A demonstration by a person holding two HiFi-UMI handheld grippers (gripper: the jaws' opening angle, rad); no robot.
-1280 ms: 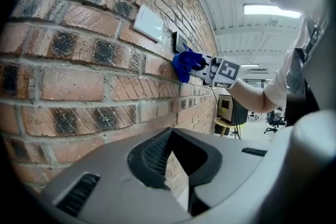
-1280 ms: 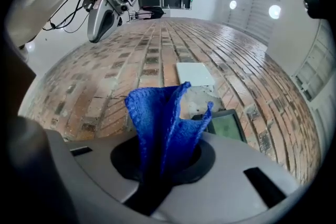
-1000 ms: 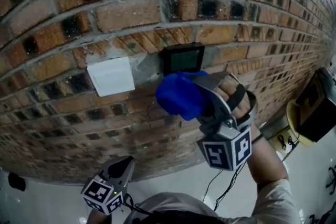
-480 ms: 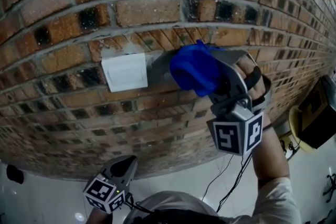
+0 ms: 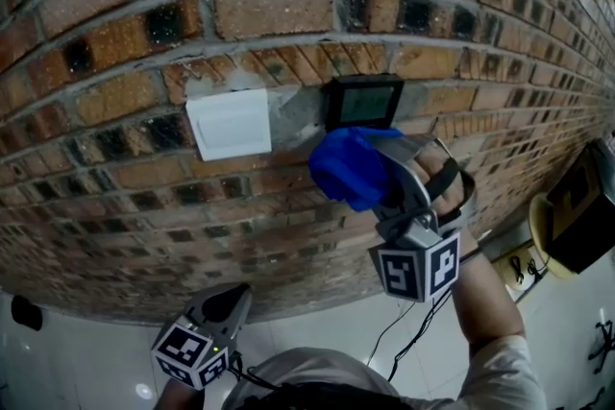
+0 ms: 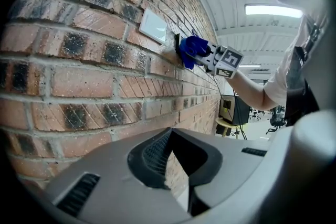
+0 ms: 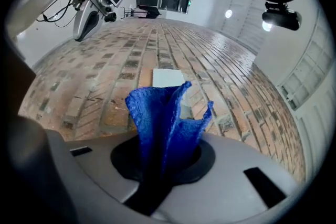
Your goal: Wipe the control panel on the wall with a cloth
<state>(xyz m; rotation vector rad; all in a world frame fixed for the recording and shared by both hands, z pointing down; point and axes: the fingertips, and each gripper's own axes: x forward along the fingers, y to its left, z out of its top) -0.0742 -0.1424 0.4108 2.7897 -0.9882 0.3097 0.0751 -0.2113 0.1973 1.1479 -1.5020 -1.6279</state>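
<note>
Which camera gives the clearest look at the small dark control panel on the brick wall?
The head view: the small dark control panel faces the camera uncovered, just above the blue cloth. The left gripper view shows only its thin edge. In the right gripper view the cloth hides it.

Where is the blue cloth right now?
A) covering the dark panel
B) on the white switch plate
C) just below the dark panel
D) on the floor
C: the blue cloth, clamped in the right gripper, sits just under the dark panel, whose screen shows uncovered.
</note>
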